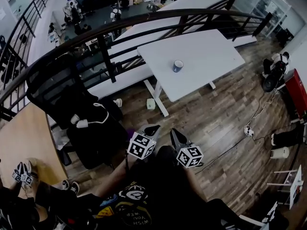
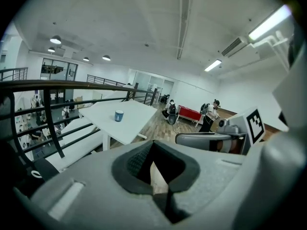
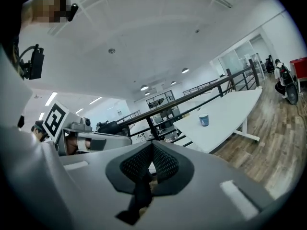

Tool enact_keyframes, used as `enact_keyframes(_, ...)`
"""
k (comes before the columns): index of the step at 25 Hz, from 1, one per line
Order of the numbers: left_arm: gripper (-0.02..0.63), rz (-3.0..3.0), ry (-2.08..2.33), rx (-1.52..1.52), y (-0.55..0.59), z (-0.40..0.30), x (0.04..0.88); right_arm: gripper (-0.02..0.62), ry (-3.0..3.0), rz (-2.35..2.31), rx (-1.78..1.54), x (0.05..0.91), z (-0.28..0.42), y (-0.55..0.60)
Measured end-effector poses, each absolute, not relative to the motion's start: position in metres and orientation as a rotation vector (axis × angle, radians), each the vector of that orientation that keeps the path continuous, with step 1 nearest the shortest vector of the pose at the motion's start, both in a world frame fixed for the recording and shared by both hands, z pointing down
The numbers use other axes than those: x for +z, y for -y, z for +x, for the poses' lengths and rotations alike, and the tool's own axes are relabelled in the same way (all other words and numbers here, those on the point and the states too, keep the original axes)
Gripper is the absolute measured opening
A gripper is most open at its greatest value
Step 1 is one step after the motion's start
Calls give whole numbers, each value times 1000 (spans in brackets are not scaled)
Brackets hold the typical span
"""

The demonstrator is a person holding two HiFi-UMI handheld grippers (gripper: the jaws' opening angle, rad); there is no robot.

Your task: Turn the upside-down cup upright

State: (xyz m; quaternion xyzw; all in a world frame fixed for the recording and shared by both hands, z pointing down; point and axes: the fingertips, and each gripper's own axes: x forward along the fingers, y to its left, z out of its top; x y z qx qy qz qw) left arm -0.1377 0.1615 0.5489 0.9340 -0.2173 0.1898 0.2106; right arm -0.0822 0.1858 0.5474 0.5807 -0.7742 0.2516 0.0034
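Far off on the white table (image 1: 206, 56) sits the blue cup (image 1: 178, 65). Close by the person, the left claw (image 1: 152, 128) and right claw (image 1: 175, 133) are both fully closed and empty, well apart from it

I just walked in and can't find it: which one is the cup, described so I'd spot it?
Past the dark curved railing stands a white table on the wooden floor. The cup sits alone near the middle of it, small and blue, the only thing on that white top.
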Motion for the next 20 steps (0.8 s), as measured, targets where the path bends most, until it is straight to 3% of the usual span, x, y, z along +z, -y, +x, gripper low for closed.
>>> enact_keyframes(8,5,2523,622,540,-117,-108,573,-3,2353,1848,848,576,-25,-143)
enact_keyframes(20,5,2534,689,469,-10,34,565,-3,2399,1644,904,601,78,-45)
